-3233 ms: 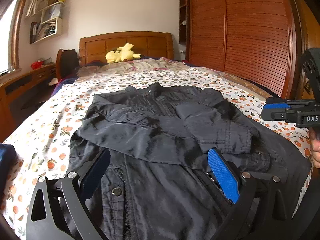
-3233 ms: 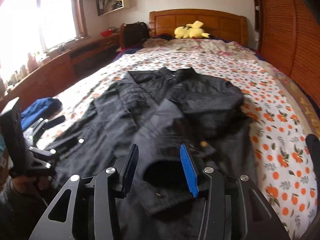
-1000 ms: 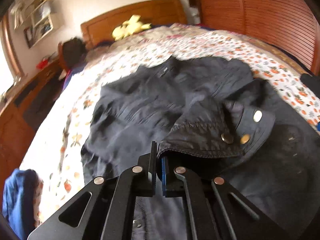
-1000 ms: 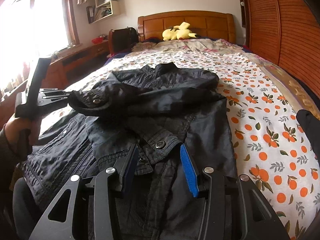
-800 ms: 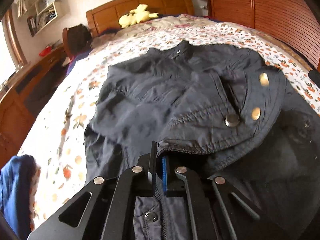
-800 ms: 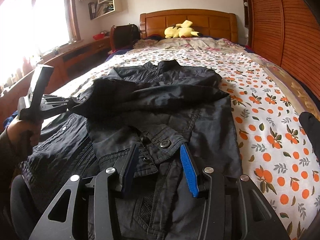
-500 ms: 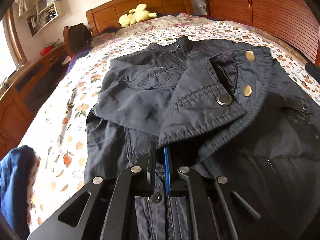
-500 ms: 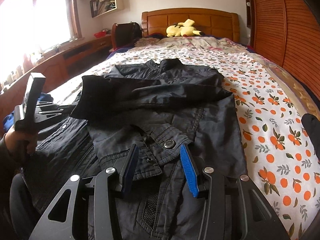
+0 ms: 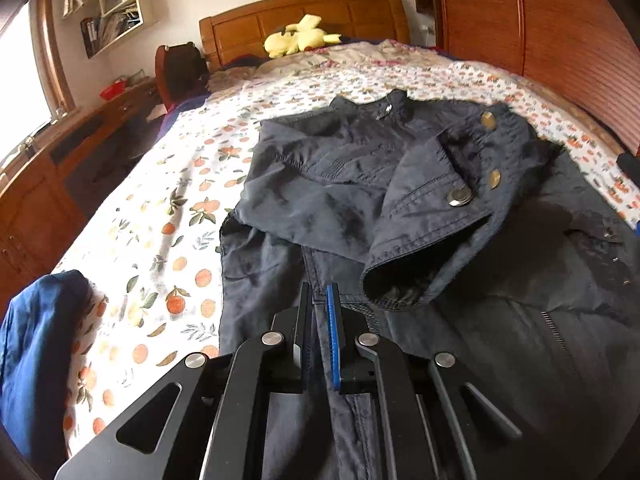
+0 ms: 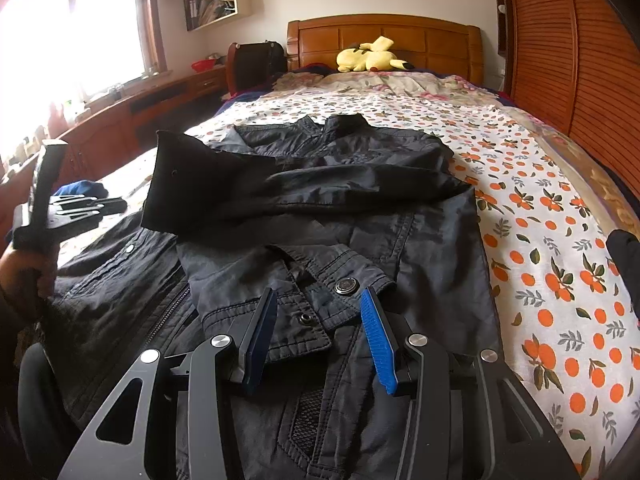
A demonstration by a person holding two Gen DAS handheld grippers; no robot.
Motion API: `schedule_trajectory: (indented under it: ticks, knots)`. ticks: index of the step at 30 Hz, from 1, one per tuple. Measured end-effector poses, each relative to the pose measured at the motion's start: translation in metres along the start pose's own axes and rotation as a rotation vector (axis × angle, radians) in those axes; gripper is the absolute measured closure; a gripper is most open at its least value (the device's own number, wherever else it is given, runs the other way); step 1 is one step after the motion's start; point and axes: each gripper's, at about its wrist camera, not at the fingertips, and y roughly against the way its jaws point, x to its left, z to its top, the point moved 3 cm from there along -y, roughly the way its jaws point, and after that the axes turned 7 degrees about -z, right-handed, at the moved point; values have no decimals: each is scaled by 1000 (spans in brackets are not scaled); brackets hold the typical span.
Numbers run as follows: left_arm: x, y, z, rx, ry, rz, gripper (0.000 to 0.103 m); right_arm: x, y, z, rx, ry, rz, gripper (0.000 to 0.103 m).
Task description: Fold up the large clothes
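Observation:
A dark jacket lies front-up on the orange-patterned bed sheet, collar toward the headboard. One sleeve is folded across the chest, and its snap-button cuff rests loose on the fabric. My left gripper hovers just short of that cuff, to its left, jaws a narrow slit apart with nothing between them. In the right wrist view the same sleeve crosses the jacket, with the left gripper beside its end. My right gripper stands open low over the other sleeve's cuff.
A blue garment lies at the bed's left edge. A yellow plush toy sits by the wooden headboard. Slatted wardrobe doors run along the right, a wooden desk under the window on the left.
The left gripper carried the sleeve cuff across the chest, then let it go and drew back with its jaws slightly parted. The right gripper stayed put, open.

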Motion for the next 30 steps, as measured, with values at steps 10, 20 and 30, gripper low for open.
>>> schedule_trajectory:
  ticks: [10,20,30]
  knots:
    - [-55,25,9,-77,-67,-136,47,1,-2,0,6,5,-1,61]
    - [-52,-36,29,18,-30,-112,87,0,-1,-1,3,4,1,61]
    - [-12,-34,18,37,48,-74,87,-2,4,-1,-7,6,9,61]
